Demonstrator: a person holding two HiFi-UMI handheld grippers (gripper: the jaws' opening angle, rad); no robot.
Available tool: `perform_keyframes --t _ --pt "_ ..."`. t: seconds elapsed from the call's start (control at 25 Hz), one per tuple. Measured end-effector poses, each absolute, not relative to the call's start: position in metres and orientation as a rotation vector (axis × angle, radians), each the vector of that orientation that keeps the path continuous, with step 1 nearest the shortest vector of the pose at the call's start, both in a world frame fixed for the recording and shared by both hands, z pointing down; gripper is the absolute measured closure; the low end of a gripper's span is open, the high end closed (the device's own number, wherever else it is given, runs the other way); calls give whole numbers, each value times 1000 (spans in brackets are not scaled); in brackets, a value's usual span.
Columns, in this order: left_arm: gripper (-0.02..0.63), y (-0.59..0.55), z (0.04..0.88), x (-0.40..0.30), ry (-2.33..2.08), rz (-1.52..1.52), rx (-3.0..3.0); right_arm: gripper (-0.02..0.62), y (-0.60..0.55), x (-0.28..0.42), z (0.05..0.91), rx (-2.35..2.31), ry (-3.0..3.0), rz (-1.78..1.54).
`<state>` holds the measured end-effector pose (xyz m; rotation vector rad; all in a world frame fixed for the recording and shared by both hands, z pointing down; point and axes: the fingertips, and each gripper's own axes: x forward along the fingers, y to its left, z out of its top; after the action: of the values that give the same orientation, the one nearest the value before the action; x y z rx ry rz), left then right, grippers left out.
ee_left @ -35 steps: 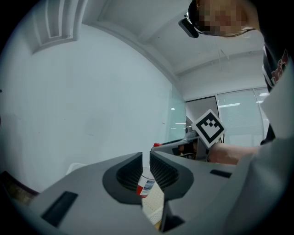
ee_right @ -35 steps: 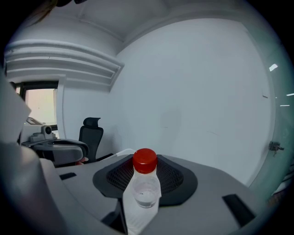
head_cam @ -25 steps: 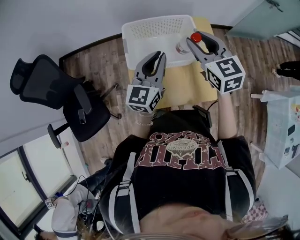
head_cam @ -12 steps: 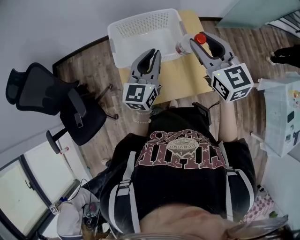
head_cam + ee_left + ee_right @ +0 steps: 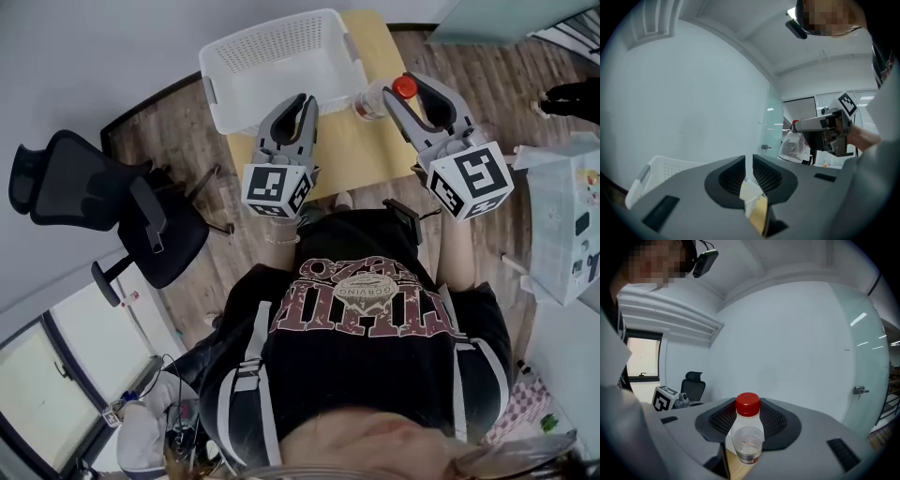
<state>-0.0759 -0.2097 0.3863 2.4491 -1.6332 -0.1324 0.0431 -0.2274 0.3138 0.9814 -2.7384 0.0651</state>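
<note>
A clear plastic bottle (image 5: 373,99) with a red cap (image 5: 405,86) is held in the air over the pale wooden table (image 5: 361,150), and my right gripper (image 5: 413,91) is shut on it. In the right gripper view the bottle (image 5: 746,437) stands between the jaws of the right gripper (image 5: 748,408), cap upward. My left gripper (image 5: 301,103) hovers near the front wall of the white basket (image 5: 272,66), its jaws nearly together with nothing between them. The left gripper view shows its own left gripper (image 5: 749,161), the bottle (image 5: 792,145) off to the right, and the basket (image 5: 651,176).
A black office chair (image 5: 84,187) stands on the wood floor left of the table. A white cabinet (image 5: 562,234) is at the right edge. Another person (image 5: 141,441) crouches at the bottom left. A glass door (image 5: 869,380) lies to the right.
The right gripper has carried the bottle to the right, away from the left gripper's jaws. Both grippers have drifted apart; the basket now shows in the left gripper view.
</note>
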Motion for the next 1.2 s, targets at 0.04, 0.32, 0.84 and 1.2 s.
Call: perform_keyframes --t 0.04,0.32,0.84,1.2 --pt "525 -210 387 -74 -1631 -129 2449 431 -226 45 317 979 -2733 70" --pt "525 -207 395 -59 -1608 -110 2455 431 -222 58 365 985 -2676 158" --pt "525 -206 411 -61 -1607 -67 2432 431 -232 35 467 917 -2610 220" --pt "525 -207 415 -71 -1610 -51 2421 431 -237 23 515 909 -2555 232"
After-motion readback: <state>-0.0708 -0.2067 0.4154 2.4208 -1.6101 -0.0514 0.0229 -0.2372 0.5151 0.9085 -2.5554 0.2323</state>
